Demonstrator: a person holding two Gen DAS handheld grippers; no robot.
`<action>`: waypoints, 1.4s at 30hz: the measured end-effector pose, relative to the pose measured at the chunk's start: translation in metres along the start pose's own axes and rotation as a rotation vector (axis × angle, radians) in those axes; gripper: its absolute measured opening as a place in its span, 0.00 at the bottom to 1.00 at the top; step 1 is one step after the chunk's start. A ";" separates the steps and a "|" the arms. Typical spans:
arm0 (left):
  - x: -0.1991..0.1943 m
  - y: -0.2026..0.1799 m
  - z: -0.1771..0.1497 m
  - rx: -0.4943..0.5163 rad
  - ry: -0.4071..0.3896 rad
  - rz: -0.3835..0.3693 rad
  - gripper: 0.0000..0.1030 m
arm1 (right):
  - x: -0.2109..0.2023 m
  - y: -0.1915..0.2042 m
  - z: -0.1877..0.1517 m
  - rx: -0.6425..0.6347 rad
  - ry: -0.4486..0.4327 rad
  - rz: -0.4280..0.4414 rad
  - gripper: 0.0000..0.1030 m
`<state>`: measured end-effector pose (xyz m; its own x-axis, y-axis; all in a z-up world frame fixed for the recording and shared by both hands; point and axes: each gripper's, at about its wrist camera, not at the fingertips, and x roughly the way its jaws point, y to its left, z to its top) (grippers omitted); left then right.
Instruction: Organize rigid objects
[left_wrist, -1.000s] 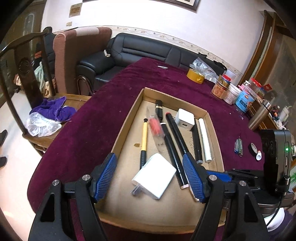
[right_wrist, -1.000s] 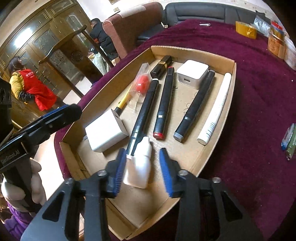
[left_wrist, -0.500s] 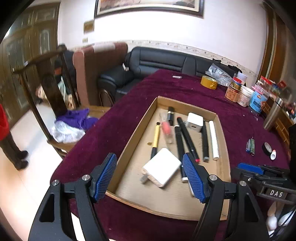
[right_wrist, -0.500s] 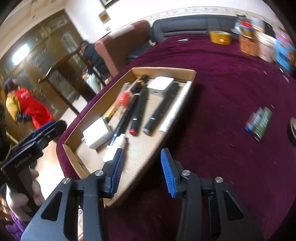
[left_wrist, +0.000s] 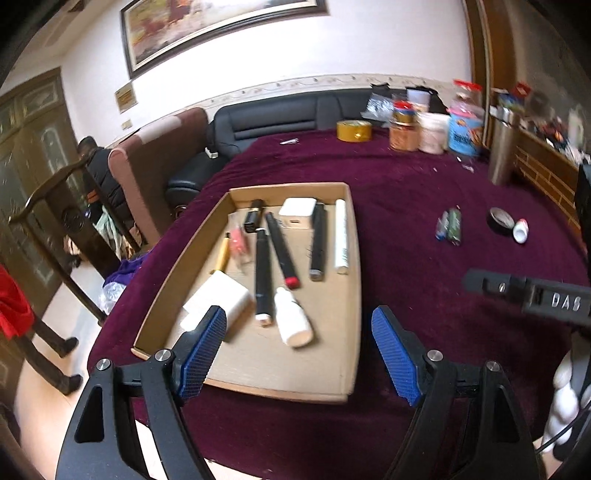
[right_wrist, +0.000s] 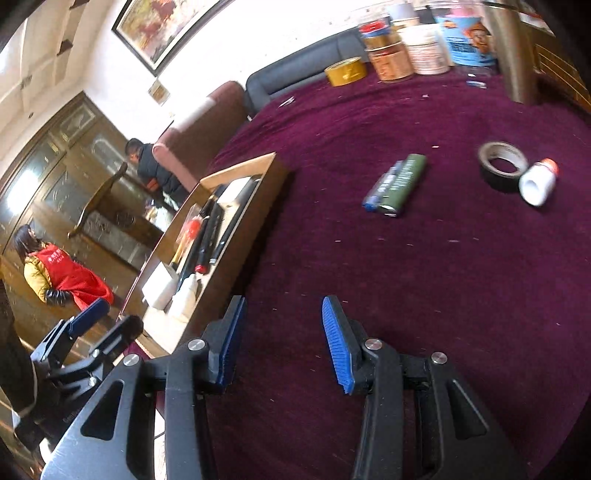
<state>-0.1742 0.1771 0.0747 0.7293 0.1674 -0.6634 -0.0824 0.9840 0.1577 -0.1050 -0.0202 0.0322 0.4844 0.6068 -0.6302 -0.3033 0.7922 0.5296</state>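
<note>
A shallow cardboard tray (left_wrist: 352, 295) on the purple tablecloth holds black markers, a white tube, two white chargers and a small white bottle (left_wrist: 293, 321) near its front. My left gripper (left_wrist: 299, 350) is open and empty above the tray's front edge. My right gripper (right_wrist: 280, 343) is open and empty over bare cloth, right of the tray (right_wrist: 236, 173). On the cloth lie a green and a blue lighter (right_wrist: 397, 184), a black tape roll (right_wrist: 502, 166) and a small white bottle with a red cap (right_wrist: 537, 181). They also show in the left wrist view: lighters (left_wrist: 448, 225), tape roll (left_wrist: 498, 220).
Jars and tubs (left_wrist: 432, 129), a yellow tape roll (left_wrist: 354, 130) and a metal flask (right_wrist: 511, 51) stand at the table's far side. A sofa (left_wrist: 277, 118) and chairs lie beyond. A person in red (right_wrist: 59, 273) stands at left.
My right gripper let go of the small white bottle in the tray, pulled back and swung right over the cloth. My left gripper rose and drew back from the tray.
</note>
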 end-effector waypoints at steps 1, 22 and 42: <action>-0.002 -0.004 -0.001 0.010 0.000 0.002 0.74 | -0.003 -0.003 0.000 0.008 -0.005 0.001 0.39; 0.003 -0.038 -0.004 0.100 0.060 0.023 0.74 | -0.023 -0.049 0.009 0.080 -0.053 -0.035 0.40; 0.044 -0.061 0.012 0.068 0.196 -0.190 0.74 | -0.053 -0.159 0.097 0.232 -0.247 -0.198 0.53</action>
<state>-0.1290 0.1234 0.0449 0.5813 -0.0047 -0.8137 0.0939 0.9937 0.0613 -0.0024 -0.1844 0.0364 0.7063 0.3871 -0.5927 -0.0039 0.8394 0.5435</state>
